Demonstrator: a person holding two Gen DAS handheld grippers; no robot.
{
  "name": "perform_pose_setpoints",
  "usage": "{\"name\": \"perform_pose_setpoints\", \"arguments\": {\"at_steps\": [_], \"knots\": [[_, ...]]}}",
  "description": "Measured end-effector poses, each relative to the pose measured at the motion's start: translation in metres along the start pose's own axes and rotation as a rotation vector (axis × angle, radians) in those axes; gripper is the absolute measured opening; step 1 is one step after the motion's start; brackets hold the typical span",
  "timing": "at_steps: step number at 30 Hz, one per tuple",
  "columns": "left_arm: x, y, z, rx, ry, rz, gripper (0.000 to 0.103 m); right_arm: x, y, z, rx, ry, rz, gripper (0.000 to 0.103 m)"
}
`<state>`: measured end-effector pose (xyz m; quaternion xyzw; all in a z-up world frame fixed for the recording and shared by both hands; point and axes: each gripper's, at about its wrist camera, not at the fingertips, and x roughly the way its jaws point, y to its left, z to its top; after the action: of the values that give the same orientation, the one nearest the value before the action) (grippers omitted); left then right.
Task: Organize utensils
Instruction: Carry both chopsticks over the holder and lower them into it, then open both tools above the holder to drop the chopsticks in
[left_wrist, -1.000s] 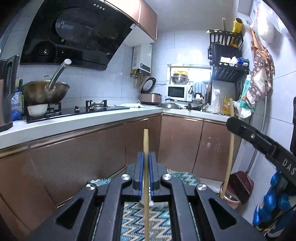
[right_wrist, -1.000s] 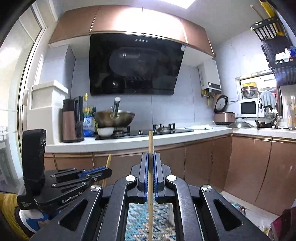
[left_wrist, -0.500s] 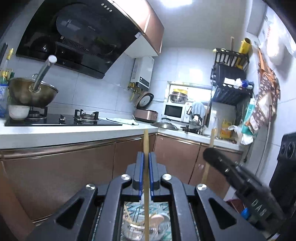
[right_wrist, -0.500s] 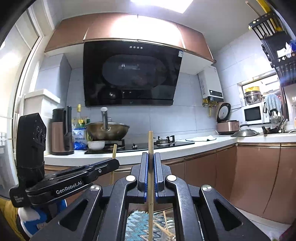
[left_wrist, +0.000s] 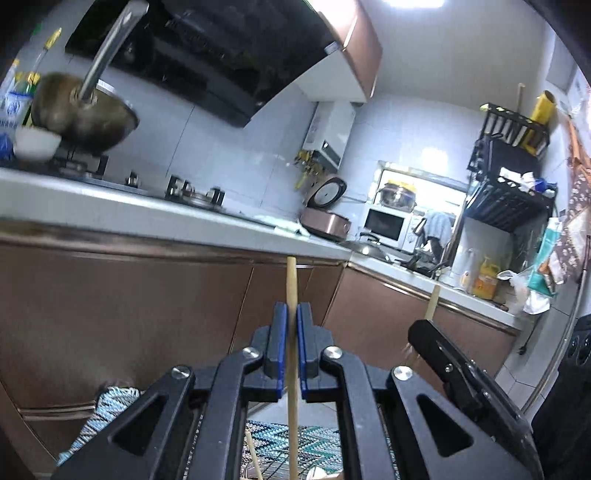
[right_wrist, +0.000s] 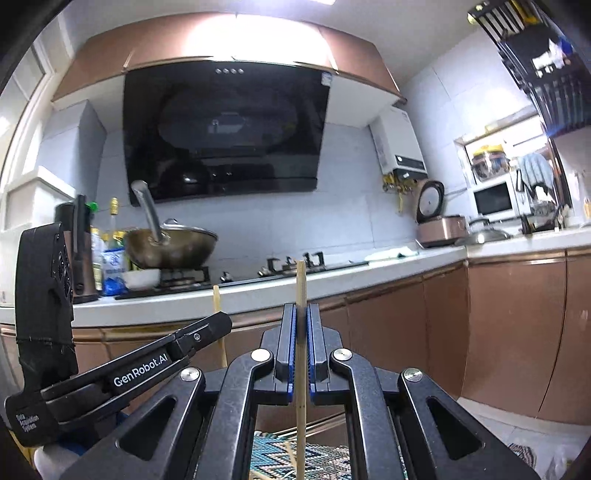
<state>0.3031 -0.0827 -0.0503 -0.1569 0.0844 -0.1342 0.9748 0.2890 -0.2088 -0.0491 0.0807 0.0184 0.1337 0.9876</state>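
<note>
My left gripper (left_wrist: 291, 311) is shut on a thin wooden chopstick (left_wrist: 291, 280) that stands upright between the blue pads. My right gripper (right_wrist: 301, 312) is likewise shut on a second upright chopstick (right_wrist: 301, 280). The two grippers hang side by side in front of the brown cabinets. Seen from the left wrist, the right gripper (left_wrist: 424, 332) is at the right with its stick tip (left_wrist: 432, 301) above it. The right wrist view has the left gripper (right_wrist: 218, 325) at the left. Below them lie several loose chopsticks (right_wrist: 314, 430) on a zigzag-patterned mat (right_wrist: 273, 456).
A white counter (right_wrist: 332, 280) runs above brown cabinet doors (left_wrist: 129, 314) close ahead. On it stand a wok (right_wrist: 173, 247) on the stove, a white bowl (right_wrist: 142, 277) and a rice cooker (right_wrist: 441, 229). A wire rack (left_wrist: 275, 467) shows at the left wrist view's bottom edge.
Both grippers have sunk and moved closer to the cabinets, each still gripping its chopstick. The counter now sits higher in both views. The left view has rolled, so the counter tilts.
</note>
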Motion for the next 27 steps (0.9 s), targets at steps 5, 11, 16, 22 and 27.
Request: {"name": "perform_pose_setpoints", "arguments": {"at_steps": [5,11,16,22,27], "knots": [[0.023,0.009,-0.019,-0.029,0.014,0.033,0.005,0.015,-0.014,-0.020,0.020,0.028,-0.035,0.005],[0.036,0.018,-0.036,-0.054,0.014,0.067,0.005,0.023,-0.021,-0.034,0.022,0.043,-0.056,0.005],[0.039,0.017,-0.047,-0.039,0.001,0.087,0.005,0.025,-0.018,-0.046,0.002,0.055,-0.072,0.005],[0.045,0.021,-0.059,-0.048,0.000,0.108,0.005,0.019,-0.018,-0.060,-0.014,0.077,-0.090,0.005],[0.047,0.024,-0.065,-0.054,0.001,0.121,0.005,0.018,-0.020,-0.065,-0.004,0.095,-0.094,0.005]]}}
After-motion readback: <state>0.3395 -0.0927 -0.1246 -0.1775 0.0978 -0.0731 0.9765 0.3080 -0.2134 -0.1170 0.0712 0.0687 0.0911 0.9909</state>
